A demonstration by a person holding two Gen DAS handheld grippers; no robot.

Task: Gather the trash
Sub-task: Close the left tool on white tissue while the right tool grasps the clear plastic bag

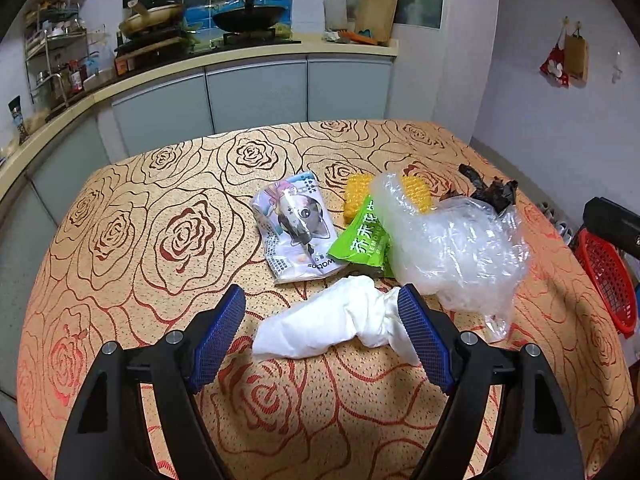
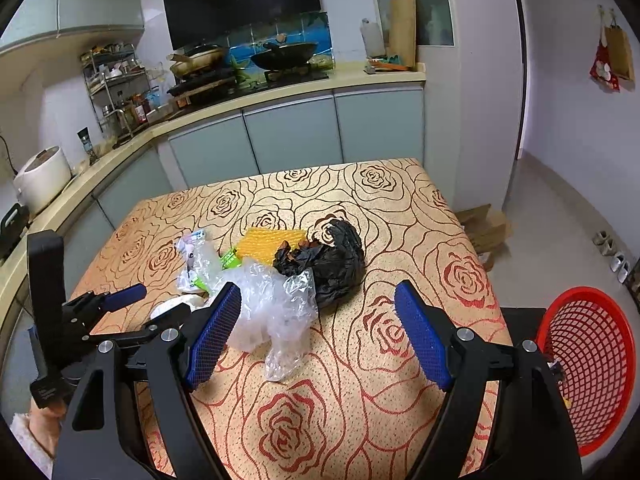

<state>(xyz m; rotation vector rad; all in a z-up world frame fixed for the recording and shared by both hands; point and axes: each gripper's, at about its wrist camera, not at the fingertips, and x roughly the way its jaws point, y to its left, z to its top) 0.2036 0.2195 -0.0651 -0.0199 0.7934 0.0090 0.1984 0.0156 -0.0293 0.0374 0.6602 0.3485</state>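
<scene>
Gaping wide, the left gripper is straddling the white tissue; the right gripper, equally spread, is showing a black bag ahead and red basket rightward.

Tablecloth: woven cloth, matt, rough-textured. Crumpled tissue: soft white paper, matt. Clear bag: thin glossy plastic, wrinkled. Black bag: shiny crumpled plastic. Red basket: plastic mesh. Gripper pads: blue, ribbed.

Both wrist views face the kitchen counter across the table. Left sits close over the trash pile; right is farther back. Both share the clear plastic bag.
</scene>
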